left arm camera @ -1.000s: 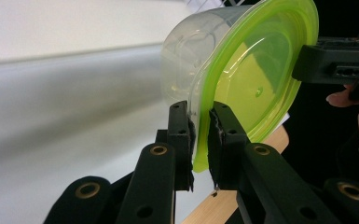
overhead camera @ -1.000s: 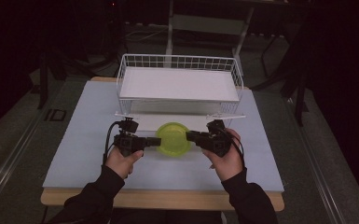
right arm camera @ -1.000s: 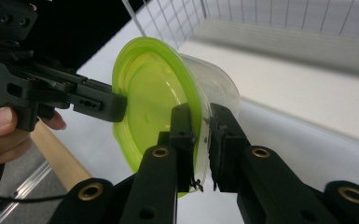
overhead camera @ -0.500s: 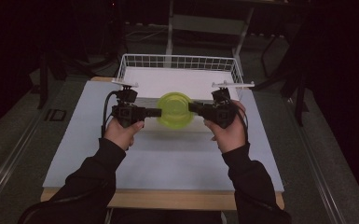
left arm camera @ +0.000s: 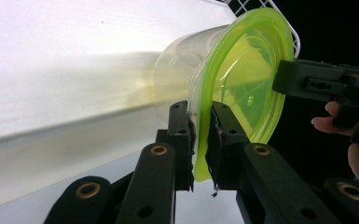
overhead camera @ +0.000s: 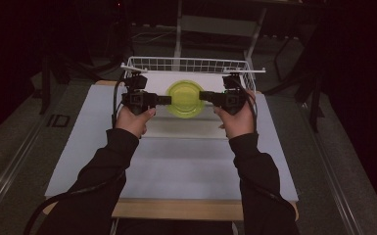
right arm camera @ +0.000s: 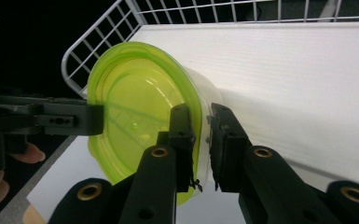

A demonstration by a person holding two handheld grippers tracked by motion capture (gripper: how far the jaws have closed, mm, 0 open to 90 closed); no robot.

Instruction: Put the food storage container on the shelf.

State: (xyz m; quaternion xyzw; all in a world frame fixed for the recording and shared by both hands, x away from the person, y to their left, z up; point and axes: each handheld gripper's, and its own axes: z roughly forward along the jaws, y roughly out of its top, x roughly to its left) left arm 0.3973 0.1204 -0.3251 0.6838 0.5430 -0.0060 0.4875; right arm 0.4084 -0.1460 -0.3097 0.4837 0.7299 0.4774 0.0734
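A clear plastic tub [left arm camera: 177, 60] with a yellow-green lid [overhead camera: 186, 99] hangs in the air over the front edge of the white wire basket [overhead camera: 191, 61]. My left gripper [overhead camera: 169, 100] is shut on the lid's left rim, and the left gripper view shows its jaws pinching that rim [left arm camera: 201, 135]. From the opposite side my right gripper [overhead camera: 201, 96] is shut on the right rim, seen close in the right gripper view [right arm camera: 200, 126]. The lid [right arm camera: 135, 112] faces up toward the high camera. Each gripper view also shows the other gripper, the right gripper [left arm camera: 307, 81] and the left gripper [right arm camera: 74, 119].
The basket's white floor [right arm camera: 284, 70] lies under and beyond the tub, with wire walls [right arm camera: 121, 18] around it. A pale blue-white table [overhead camera: 186, 166] stretches toward the person, whose dark-sleeved forearms [overhead camera: 103, 171] reach over it. Dark floor and stands surround the table.
Both grippers have carried the lidded tub away from the person, from the table's middle up to the basket's front edge. Both stay shut on its rim.
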